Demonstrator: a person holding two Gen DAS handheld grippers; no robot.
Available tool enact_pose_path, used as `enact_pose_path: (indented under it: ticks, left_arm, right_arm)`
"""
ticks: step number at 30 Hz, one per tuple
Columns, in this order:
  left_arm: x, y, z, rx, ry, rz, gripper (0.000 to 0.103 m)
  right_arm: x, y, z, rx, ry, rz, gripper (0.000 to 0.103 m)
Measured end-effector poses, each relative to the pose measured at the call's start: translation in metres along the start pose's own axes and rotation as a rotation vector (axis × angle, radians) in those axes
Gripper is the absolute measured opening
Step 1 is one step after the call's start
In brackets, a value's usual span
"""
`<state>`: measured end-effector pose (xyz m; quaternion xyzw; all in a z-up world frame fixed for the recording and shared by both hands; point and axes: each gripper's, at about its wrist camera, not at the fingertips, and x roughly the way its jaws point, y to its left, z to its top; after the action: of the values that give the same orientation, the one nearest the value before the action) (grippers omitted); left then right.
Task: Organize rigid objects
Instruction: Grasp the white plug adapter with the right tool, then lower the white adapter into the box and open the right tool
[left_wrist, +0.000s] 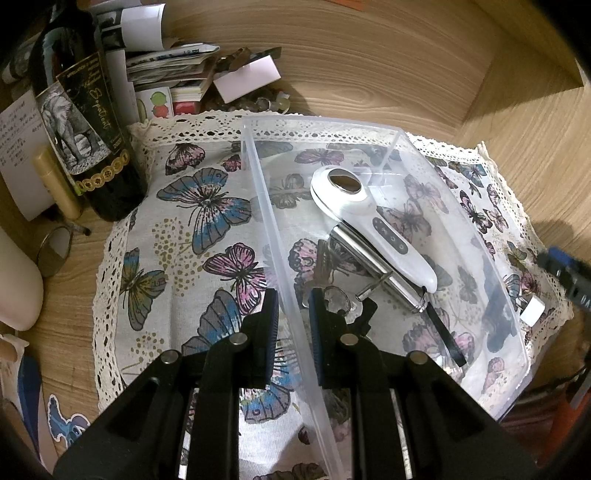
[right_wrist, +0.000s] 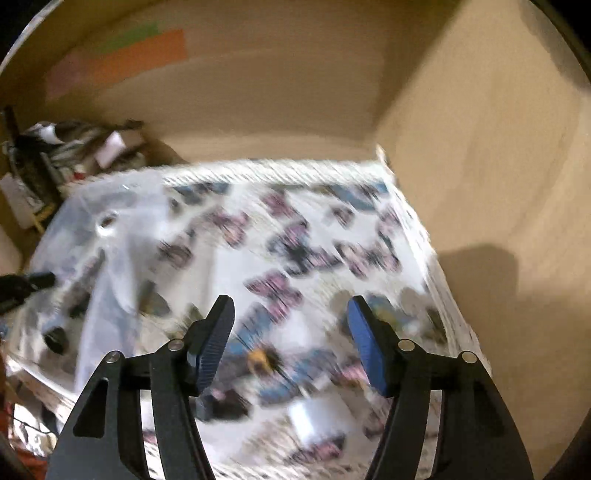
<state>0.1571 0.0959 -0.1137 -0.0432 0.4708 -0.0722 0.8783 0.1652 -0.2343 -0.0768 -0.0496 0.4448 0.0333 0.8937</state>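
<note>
Right now your left tool is clamped narrow on the near wall of the clear plastic bin, one pad outside, one inside; hold it there to steady the bin. Inside the bin, around 12 o'clock from that tool, lie the white handheld device and, under it, a metal cylinder tool, touching each other. A small clear piece sits just by the inner pad; can't tell what it is.

Your right tool is spread about half wide with nothing between the pads, over the butterfly cloth outside the bin. Its view is motion-blurred, so details there are unsure. A small white block lies on the cloth at 3 o'clock of the bin, just outside the wall, near the right tool's tip. A blurry white patch at 6 o'clock in the right view may be the same thing.

Likely next step: grab that block and drop it in the bin. Do it well:
- slow down before closing
- square the pads to the block's flat sides
- lift clear of the bin wall before crossing
- release low, away from the device

The wine bottle at 10 o'clock stays out of the way.
</note>
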Motion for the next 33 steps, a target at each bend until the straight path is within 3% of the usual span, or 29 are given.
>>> enact_pose_path:
  ticks: [8, 9, 10, 11, 16, 21, 33]
  left_arm:
    - [-0.001, 0.0, -0.001, -0.001, -0.002, 0.0, 0.015]
    - [-0.001, -0.001, -0.001, -0.001, -0.003, 0.001, 0.015]
    - [-0.001, -0.001, -0.001, -0.001, -0.004, 0.003, 0.015]
    - [-0.001, -0.001, -0.001, 0.0, -0.004, 0.004, 0.015]
    - [-0.001, -0.001, -0.001, 0.0, -0.003, 0.003, 0.015]
    - [-0.001, -0.001, -0.001, 0.0, -0.003, 0.005, 0.015]
    - [-0.001, 0.0, -0.001, -0.001, -0.002, 0.003, 0.015]
  right_arm:
    - [0.021, -0.024, -0.046, 0.069, 0.138, -0.006, 0.063]
    - [0.023, -0.025, -0.05, 0.073, 0.145, 0.009, 0.056]
    - [0.023, -0.026, -0.053, 0.076, 0.146, 0.021, 0.043]
    - [0.023, -0.027, -0.054, 0.08, 0.148, 0.028, 0.042]
    - [0.014, -0.025, -0.044, 0.089, 0.088, 0.048, 0.042]
    - [0.003, -0.007, -0.012, 0.046, 0.008, 0.08, 0.042]
    - [-0.011, 0.084, 0.059, -0.178, -0.152, 0.24, 0.042]
